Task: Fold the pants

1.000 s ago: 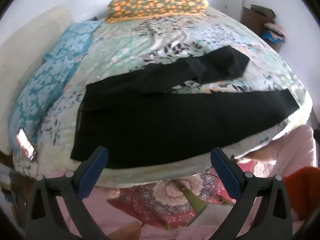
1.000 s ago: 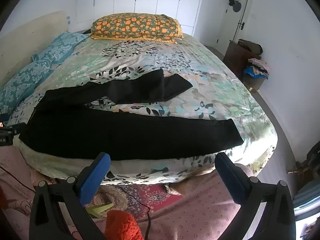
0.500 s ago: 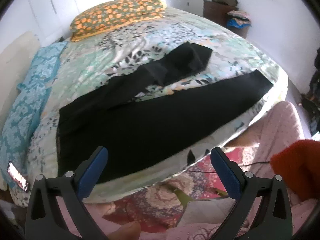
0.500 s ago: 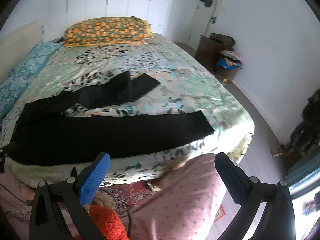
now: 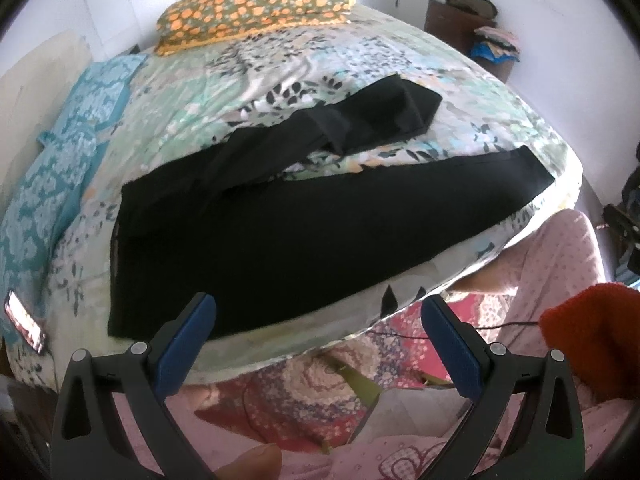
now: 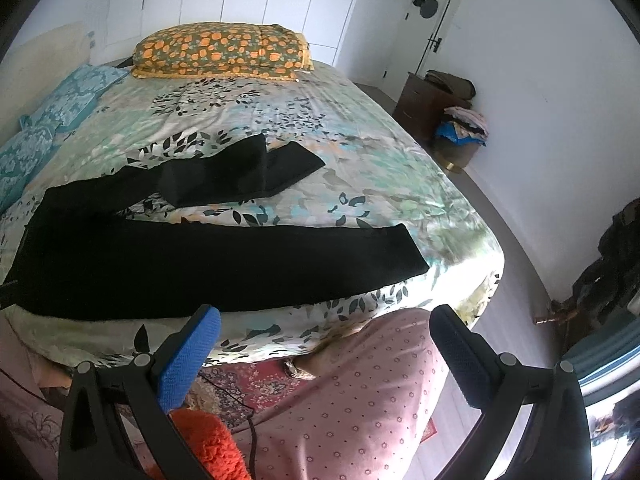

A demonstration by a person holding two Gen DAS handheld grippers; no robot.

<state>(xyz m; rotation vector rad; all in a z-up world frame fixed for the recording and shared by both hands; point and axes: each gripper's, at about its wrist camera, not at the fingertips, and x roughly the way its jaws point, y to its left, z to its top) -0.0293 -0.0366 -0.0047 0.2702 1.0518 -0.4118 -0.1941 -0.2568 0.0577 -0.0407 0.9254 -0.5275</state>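
Observation:
Black pants [image 5: 288, 224] [image 6: 192, 256] lie spread on the floral bedspread [image 5: 280, 64] [image 6: 304, 120], waist at the left. The near leg runs straight along the bed's front edge toward the right. The far leg angles away and its end is folded back on itself. My left gripper [image 5: 316, 320] hangs open just in front of the bed edge, near the waist half. Open too, my right gripper [image 6: 326, 330] sits below the near leg's right half, off the bed. Neither touches the cloth.
An orange-flowered pillow [image 6: 220, 50] lies at the head of the bed, teal pillows [image 5: 60, 140] along the left. A phone [image 5: 24, 320] rests at the bed's left corner. A person's pink dotted trouser leg [image 6: 360, 400] and orange sleeve [image 5: 592, 336] are close below. A dresser [image 6: 432, 108] stands right.
Both views have swung and shifted a little over the bed while the pants stayed put. Both grippers remained open and empty.

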